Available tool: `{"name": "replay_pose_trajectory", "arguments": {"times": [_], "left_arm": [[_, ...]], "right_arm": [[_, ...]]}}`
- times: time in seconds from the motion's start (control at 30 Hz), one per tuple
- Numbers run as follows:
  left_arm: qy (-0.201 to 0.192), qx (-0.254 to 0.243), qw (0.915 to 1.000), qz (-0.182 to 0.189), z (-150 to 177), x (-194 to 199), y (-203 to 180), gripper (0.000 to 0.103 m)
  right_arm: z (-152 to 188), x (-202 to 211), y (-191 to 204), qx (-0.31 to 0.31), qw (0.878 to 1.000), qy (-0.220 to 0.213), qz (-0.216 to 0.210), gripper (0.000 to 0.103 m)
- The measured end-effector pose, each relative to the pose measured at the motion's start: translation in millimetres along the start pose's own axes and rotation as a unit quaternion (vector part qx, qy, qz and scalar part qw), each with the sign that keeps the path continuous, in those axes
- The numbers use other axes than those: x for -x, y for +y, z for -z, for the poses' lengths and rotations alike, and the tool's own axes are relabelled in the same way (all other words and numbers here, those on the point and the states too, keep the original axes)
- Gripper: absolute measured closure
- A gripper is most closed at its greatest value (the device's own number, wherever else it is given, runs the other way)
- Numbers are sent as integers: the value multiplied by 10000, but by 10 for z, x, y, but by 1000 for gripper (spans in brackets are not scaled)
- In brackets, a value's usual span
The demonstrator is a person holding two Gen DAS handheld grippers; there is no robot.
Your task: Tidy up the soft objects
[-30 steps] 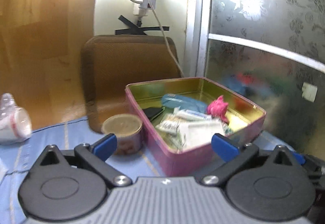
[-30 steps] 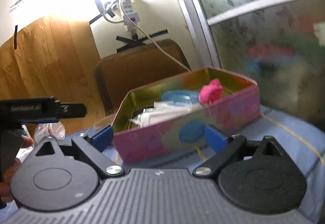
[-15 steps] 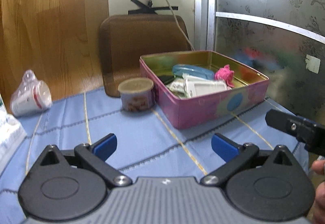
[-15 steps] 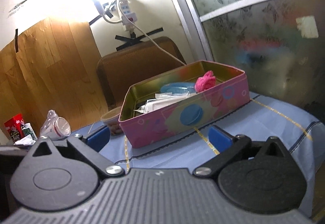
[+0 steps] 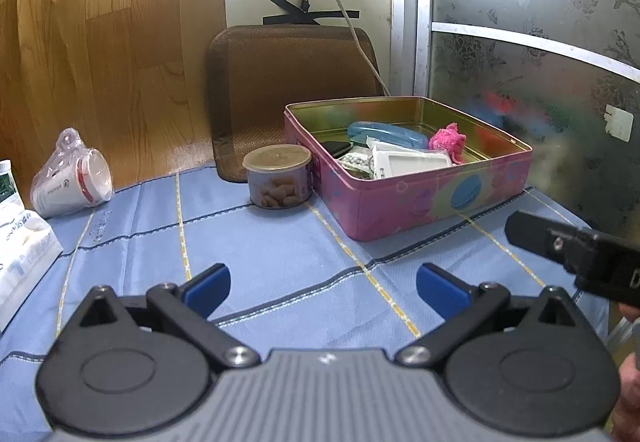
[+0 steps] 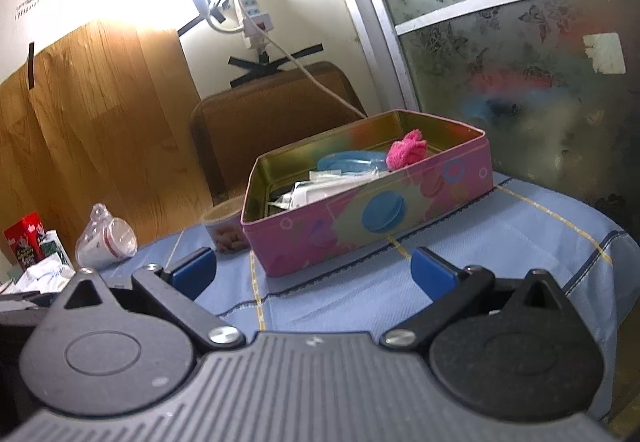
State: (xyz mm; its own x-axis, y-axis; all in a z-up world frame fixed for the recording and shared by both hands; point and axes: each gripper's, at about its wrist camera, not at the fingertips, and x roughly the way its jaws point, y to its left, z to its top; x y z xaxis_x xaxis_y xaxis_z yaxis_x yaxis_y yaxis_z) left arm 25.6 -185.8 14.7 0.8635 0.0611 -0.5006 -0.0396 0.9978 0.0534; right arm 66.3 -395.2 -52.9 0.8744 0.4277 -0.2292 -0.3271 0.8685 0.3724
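A pink tin box (image 5: 420, 201) stands on the blue tablecloth (image 5: 280, 262) at the back right. Inside it lie a pink fluffy soft thing (image 5: 448, 141), a blue case (image 5: 384, 133) and white packets (image 5: 408, 161). The box (image 6: 360, 217) and the pink soft thing (image 6: 408, 153) also show in the right wrist view. My left gripper (image 5: 322, 288) is open and empty, low over the cloth in front of the box. My right gripper (image 6: 312, 270) is open and empty, also short of the box. Part of the right tool (image 5: 576, 254) shows at the right in the left wrist view.
A round can of nuts (image 5: 278, 181) stands left of the box. A wrapped mug (image 5: 72, 181) lies on its side at the left, beside white packets (image 5: 20, 254). A brown cushion (image 5: 288, 81) leans on the wall behind. A frosted glass door (image 5: 540, 61) is on the right.
Both grippers have pulled back from the box and stay open. The box now looks farther away and more tablecloth shows in front of it.
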Motion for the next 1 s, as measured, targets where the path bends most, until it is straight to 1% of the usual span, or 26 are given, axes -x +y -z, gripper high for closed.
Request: {"name": "replay_pose_trajectory", "arguments": {"times": [0.17,0.33,0.47,1.0], "left_arm": [[42,-21,10000,-32,-8,-34,-3,0],[37,-135,9998,-154,7,-34,-19,0],[-13,-162,9998,-152,7,-21,-24,0],[96,-255,9995,-151,18,-38,-23,0]], "right_arm": [[-1,-49,-14,62,10000,36,-54,0],[21,-83,41,108,9999,47,-102,0],[21,-87,29,119,9999,25,-86,0],[32,-63,2,-37,10000,-11,-7,0]]}}
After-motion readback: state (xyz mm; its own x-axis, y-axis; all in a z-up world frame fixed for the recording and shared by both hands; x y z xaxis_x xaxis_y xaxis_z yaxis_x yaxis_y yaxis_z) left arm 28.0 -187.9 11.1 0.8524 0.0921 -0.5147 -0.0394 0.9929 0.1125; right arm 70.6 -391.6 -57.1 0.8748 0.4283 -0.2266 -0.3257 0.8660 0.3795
